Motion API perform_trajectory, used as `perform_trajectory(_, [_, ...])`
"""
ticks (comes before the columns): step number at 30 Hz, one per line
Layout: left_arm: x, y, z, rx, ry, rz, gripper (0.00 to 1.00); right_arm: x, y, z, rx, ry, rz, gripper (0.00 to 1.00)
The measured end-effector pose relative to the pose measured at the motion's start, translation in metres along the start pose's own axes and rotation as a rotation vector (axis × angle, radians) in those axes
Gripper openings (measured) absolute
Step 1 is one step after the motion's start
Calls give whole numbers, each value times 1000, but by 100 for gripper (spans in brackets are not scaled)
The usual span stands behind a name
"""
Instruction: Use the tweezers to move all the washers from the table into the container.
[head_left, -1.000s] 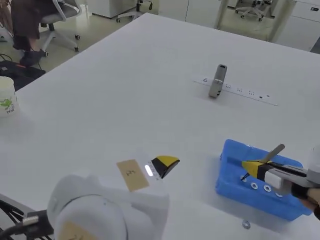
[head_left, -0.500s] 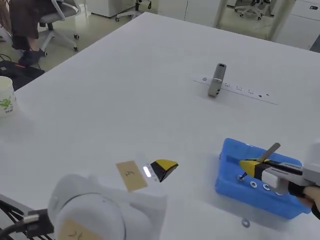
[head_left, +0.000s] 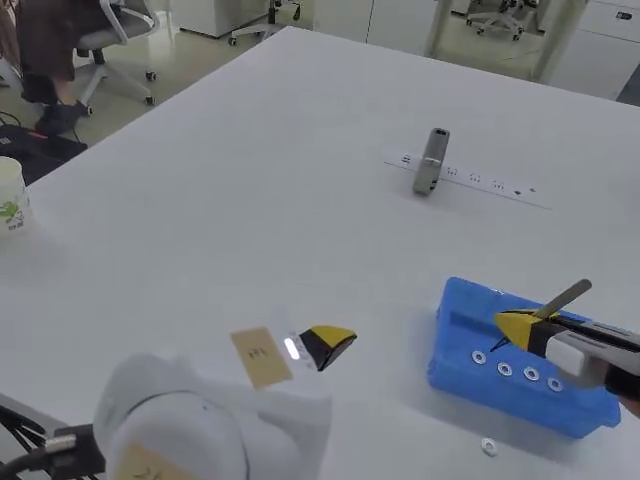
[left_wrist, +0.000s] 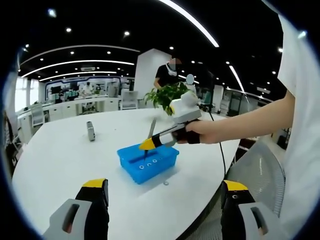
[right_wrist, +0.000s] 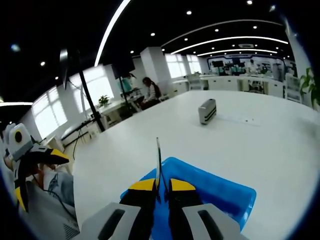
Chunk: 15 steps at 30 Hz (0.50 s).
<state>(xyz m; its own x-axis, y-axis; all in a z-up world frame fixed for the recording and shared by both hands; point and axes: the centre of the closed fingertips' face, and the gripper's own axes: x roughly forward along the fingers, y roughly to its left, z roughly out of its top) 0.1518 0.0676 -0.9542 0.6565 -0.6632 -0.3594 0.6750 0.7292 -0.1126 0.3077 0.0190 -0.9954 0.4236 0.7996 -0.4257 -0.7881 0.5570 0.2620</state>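
On the table (head_left: 250, 180), just outside the container's near wall, one washer (head_left: 489, 447) lies loose, apart from the blue plastic. Four more washers (head_left: 504, 369) sit in a row on the floor of the container (head_left: 500, 398), toward its near side.

Tweezers (head_left: 563, 298) slant over that row, blunt end up and away, points down toward the leftmost washer. Whether the points touch anything cannot be told.

Right gripper (right_wrist: 162, 185): yellow-tipped jaws pinched narrow on the tweezers' shank, the tool sticking straight out between them over the container. A hand (left_wrist: 202, 132) holds that gripper, reaching in from the right of the left gripper view.

Left gripper (left_wrist: 164, 185): hangs over the near part of the table, well apart from the container, jaws spread wide.

Farther across the table a grey block (head_left: 432, 160) lies at one end of a flat white strip (head_left: 480, 182). A cup (head_left: 10, 195) stands near the table's left edge in the head view.
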Motion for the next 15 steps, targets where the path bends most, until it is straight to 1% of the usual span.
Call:
perform_trajectory(5, [1,-2,1,5,0,-8,95,-10,11,4,6,-22,15,5])
perform_trajectory(10, [2,-4,0,7,3,-13,95,-23,25,7,16,-47,34,5])
perform_trajectory(15, [3,-6,0,7,7,-20,95,-31,37,1,26,-47,56,6])
